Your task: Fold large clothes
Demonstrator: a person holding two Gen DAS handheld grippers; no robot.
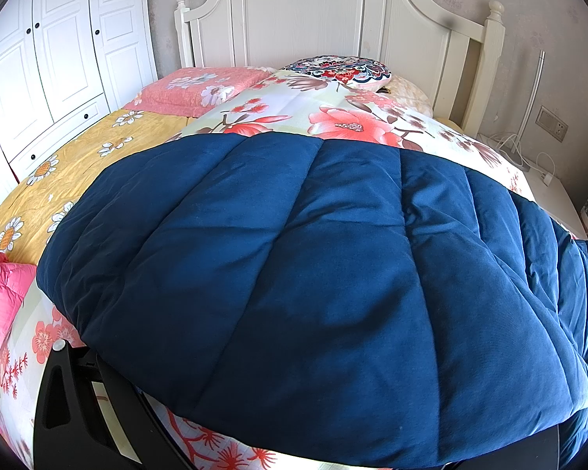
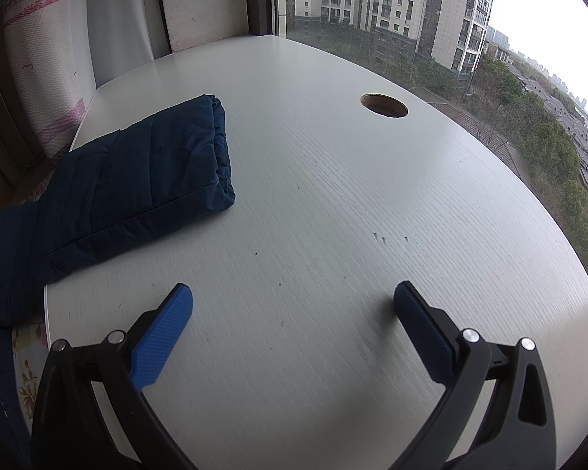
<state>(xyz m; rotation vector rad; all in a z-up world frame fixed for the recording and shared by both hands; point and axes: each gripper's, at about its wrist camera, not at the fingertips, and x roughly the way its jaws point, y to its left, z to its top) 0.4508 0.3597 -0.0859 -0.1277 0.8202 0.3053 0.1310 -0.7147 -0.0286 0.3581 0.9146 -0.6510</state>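
Over the white worktop (image 2: 333, 203), the right hand-held gripper (image 2: 294, 305) is held with jaws wide apart; the navy quilted jacket's sleeve (image 2: 137, 180) lies ahead-left, cuff pointing away. Left hand-held gripper: buried under the jacket body (image 1: 313, 274) on the bed, state untellable

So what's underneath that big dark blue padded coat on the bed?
The navy quilted coat lies on a cream quilt with pink flowers, which shows beyond it and at its near edge. A yellow daisy-print sheet lies alongside. What sits directly beneath the coat is covered.
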